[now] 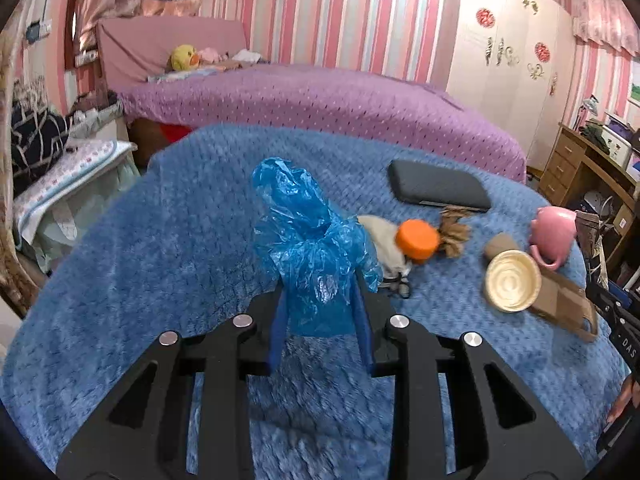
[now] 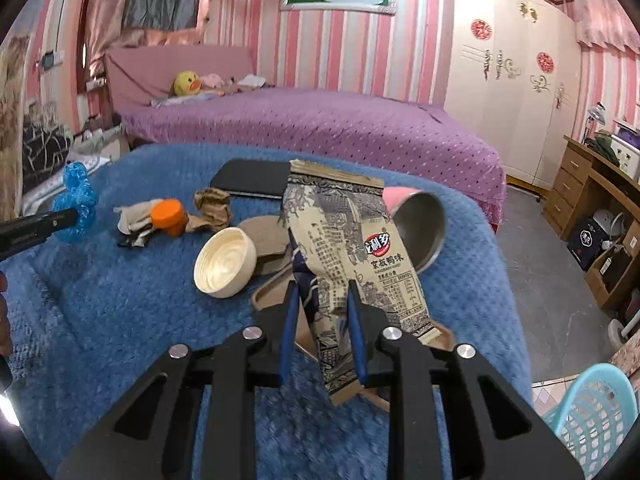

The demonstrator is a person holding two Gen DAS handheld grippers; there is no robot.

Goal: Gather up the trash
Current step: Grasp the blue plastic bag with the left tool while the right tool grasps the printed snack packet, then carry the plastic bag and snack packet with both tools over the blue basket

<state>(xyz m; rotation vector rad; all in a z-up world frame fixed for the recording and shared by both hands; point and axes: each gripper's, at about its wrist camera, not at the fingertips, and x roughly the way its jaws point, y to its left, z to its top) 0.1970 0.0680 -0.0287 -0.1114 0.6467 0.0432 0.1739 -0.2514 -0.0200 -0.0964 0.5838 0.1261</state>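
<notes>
With the left claw pinching a blue plastic bag and the right claw a snack wrapper, both likely go next to the basket.

crinkly glossy plastic bag, printed matt paper-like wrapper, perhaps metal bowl, fuzzy blue cloth.
</notes>
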